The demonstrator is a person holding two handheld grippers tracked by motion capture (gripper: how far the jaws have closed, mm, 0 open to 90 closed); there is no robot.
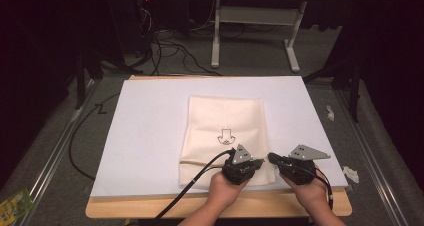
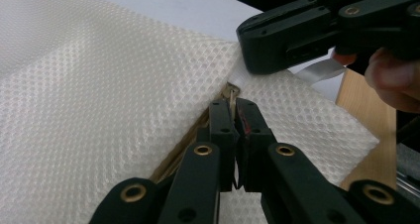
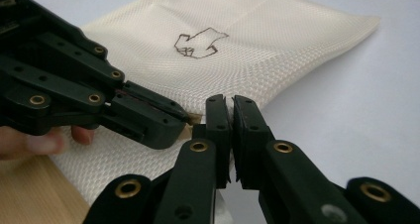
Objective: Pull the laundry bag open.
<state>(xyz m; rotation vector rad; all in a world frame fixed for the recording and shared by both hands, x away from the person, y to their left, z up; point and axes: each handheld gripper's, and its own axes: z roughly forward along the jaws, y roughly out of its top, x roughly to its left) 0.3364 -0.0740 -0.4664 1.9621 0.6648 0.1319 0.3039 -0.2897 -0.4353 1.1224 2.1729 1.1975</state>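
A cream mesh bag (image 1: 225, 118) with a small black arrow print (image 1: 225, 136) lies flat on the white sheet (image 1: 145, 136). A tan zipper line (image 1: 197, 163) runs across its near end. My left gripper (image 1: 260, 162) is at the bag's near right corner. In the left gripper view its jaws are shut on the small metal zipper pull (image 2: 232, 94). My right gripper (image 1: 272, 158) meets it from the right, tip to tip. It is shut on the bag's corner edge (image 3: 218, 92), seen as a white tab (image 2: 241, 73) in the left gripper view.
The white sheet covers most of a wooden table (image 1: 150, 207), whose bare front edge lies under my hands. Cables (image 1: 82, 136) and a white table frame (image 1: 216, 31) are on the grey floor beyond. Scraps of paper (image 1: 351, 174) lie to the right.
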